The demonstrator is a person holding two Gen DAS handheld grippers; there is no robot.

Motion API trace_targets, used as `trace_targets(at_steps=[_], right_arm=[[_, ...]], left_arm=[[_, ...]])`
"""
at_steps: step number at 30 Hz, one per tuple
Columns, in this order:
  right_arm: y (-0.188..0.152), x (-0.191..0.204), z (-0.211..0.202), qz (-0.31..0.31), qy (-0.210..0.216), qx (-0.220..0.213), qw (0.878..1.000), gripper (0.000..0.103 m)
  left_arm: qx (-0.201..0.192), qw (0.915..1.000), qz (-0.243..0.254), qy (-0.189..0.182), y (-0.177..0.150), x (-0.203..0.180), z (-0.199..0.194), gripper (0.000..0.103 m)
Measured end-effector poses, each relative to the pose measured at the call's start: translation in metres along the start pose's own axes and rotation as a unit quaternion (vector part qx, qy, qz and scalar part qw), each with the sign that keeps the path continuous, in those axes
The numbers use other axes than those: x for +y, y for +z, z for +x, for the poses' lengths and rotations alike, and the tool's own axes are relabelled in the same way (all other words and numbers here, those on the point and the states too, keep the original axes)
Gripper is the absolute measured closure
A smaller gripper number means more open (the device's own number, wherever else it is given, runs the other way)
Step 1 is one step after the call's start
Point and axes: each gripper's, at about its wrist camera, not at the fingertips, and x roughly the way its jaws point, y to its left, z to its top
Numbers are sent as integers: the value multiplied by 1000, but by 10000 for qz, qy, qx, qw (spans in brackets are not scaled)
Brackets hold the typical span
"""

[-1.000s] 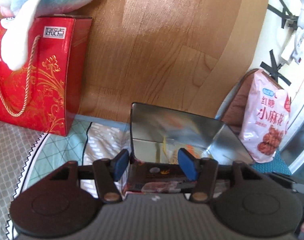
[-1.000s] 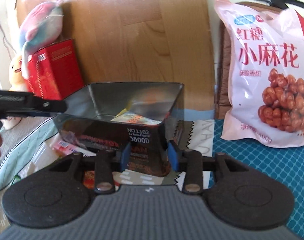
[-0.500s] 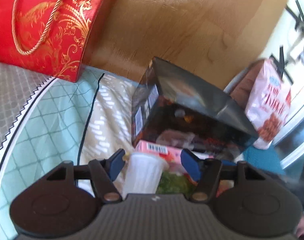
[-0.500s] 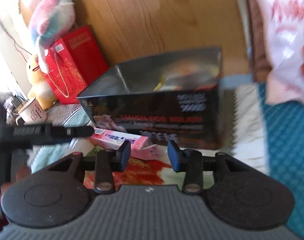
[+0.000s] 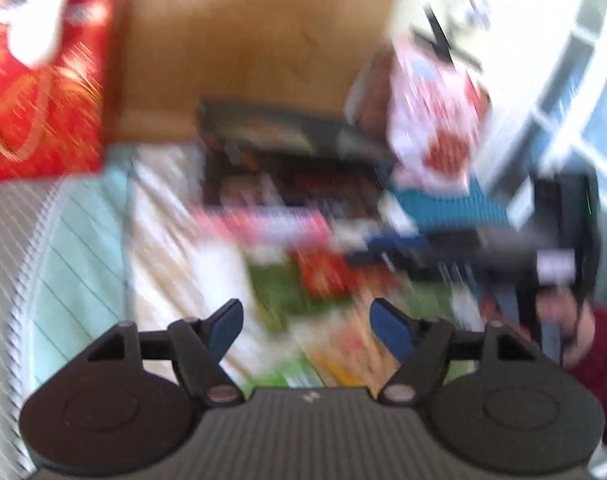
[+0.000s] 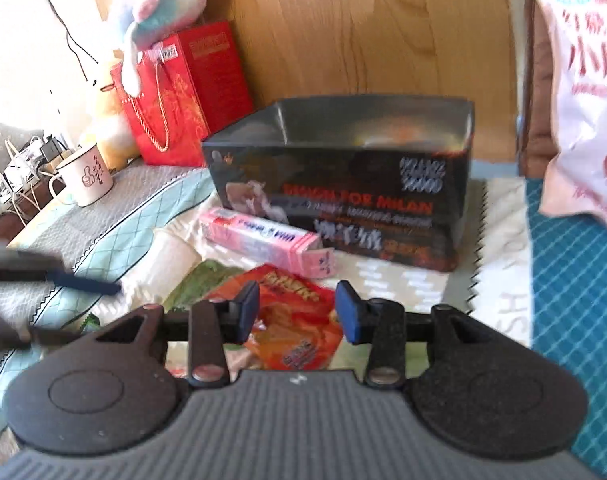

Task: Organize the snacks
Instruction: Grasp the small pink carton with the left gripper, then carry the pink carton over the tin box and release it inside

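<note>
Black box (image 6: 343,184) released since earlier, upright, open top, long side crosswise

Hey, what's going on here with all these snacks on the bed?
A person is sorting snacks with a handheld gripper in each hand. Loose packets lie on the bedspread in front of an open black box: a pink carton, an orange snack packet and a green one. The right gripper hovers open just above the orange packet, gripping nothing. The left gripper is opening over the pile, nothing between its jaws; that view is blurred. A big pink snack bag leans at the right.
</note>
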Motion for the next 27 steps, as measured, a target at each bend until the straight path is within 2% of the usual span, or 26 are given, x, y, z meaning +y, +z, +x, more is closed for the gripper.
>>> trace_targets(at_steps=[2,4,8,9,11,12,17,22,27], right_arm=[[5,0,3,-121,-108,-63,9998,58],[8,-5,12,-85,-126,-35,9999,58],[15,-13,31,171,-86,183,9996,58],[16,-15,35,246,-30,255,9994,58],[17,-16,42,328,100,352,9988,59],[17,-13,44,302,126,335,9989,59],[11,4,34,191,138,198,9995,60],[9,26,-13,-224,51,-538,9983,60],[35,26,-26,-358,-226,-1137,9926,60]], left_arm=[[-251,9991,-270,213,21,18,2,30],[-310,9979,-435,367,40,36,16,30],[156,9973,-604,397,59,61,60,34],[268,9968,-653,371,59,64,70,37],[427,9965,-684,230,56,66,84,55],[452,9963,-716,130,54,66,88,56],[176,9982,-546,154,46,48,66,58],[-457,9988,-173,70,52,22,22,59],[-948,9951,63,283,87,4,26,55]])
